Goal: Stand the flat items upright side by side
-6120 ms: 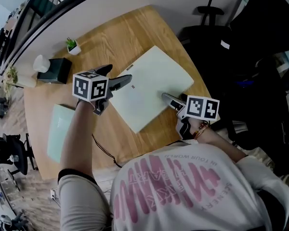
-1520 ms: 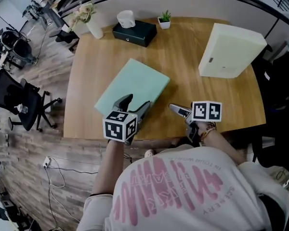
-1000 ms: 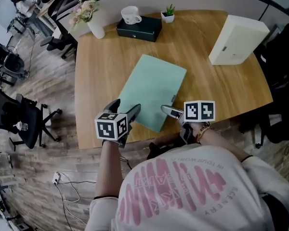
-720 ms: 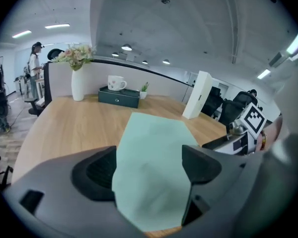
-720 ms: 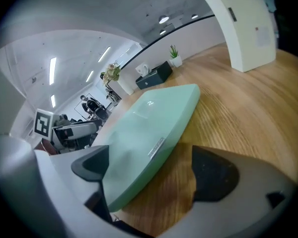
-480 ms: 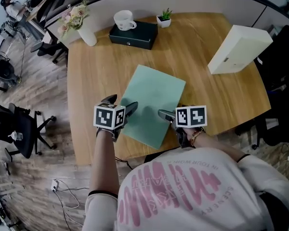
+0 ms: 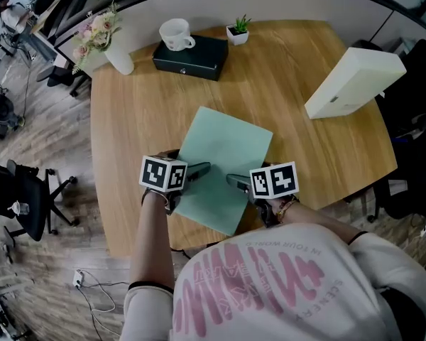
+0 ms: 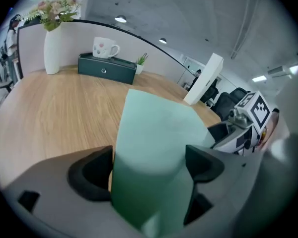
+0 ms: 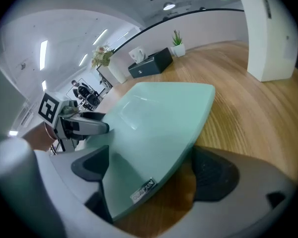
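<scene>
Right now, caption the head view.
The flat green case lies between the jaws of the left tool, just opening, and the right tool, just closing; the white case stands upright.

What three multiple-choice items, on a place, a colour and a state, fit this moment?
1. Where is the mug?
A. on the floor
B. on the black box
C. on a chair
2. What colour is the upright case?
A. red
B. black
C. white
3. How is the green case?
A. flat on the table
B. upright
C. on the floor

B: it sits atop the black box.
C: it looks white.
A: its whole face lies on the wood.
</scene>
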`<state>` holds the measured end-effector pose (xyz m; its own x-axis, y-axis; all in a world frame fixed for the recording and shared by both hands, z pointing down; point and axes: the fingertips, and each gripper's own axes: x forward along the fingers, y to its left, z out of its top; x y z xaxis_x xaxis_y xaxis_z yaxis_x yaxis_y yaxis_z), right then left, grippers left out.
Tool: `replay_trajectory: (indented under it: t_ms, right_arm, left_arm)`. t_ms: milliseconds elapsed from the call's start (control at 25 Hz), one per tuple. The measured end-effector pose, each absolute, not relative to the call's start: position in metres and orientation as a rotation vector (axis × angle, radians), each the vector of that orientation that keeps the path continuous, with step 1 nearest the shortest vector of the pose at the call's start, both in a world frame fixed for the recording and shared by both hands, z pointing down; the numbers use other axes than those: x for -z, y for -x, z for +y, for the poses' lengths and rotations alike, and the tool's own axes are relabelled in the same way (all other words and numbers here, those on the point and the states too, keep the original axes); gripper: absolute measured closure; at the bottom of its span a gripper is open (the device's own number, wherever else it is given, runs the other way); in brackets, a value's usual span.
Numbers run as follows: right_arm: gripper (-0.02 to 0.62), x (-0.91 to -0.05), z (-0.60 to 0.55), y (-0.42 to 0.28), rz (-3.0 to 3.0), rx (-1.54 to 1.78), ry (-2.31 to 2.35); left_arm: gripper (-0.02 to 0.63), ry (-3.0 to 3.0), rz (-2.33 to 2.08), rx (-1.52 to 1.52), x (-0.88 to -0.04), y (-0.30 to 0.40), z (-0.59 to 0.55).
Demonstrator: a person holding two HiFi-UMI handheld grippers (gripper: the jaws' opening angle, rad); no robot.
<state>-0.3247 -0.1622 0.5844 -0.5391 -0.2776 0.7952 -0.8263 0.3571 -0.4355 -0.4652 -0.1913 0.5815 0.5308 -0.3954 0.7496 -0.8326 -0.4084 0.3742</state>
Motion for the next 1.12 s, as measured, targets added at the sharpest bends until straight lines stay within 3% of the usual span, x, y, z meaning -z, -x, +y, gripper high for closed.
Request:
replay_trajectory:
  t_ms: [560, 920, 1120]
  right_arm:
    - [0.087, -0.583, -0.125, 0.304, -2.072, -1.040, -0.872]
    - [0.108, -0.516, -0.120, 0.249, -2.296, -1.124, -1.318]
    - [0.120, -0.455, -0.137, 0.198, -2.422, -0.984, -1.524]
  left_arm:
    - [0.155, -1.835, -1.040, -0.746, -0.581, 0.437, -0.086]
    - [0.166, -2.265, -1.230, -0.768, -0.504, 0.388, -0.082]
    - [0.227, -2.469, -1.233, -0.608, -0.452, 0.347, -0.097]
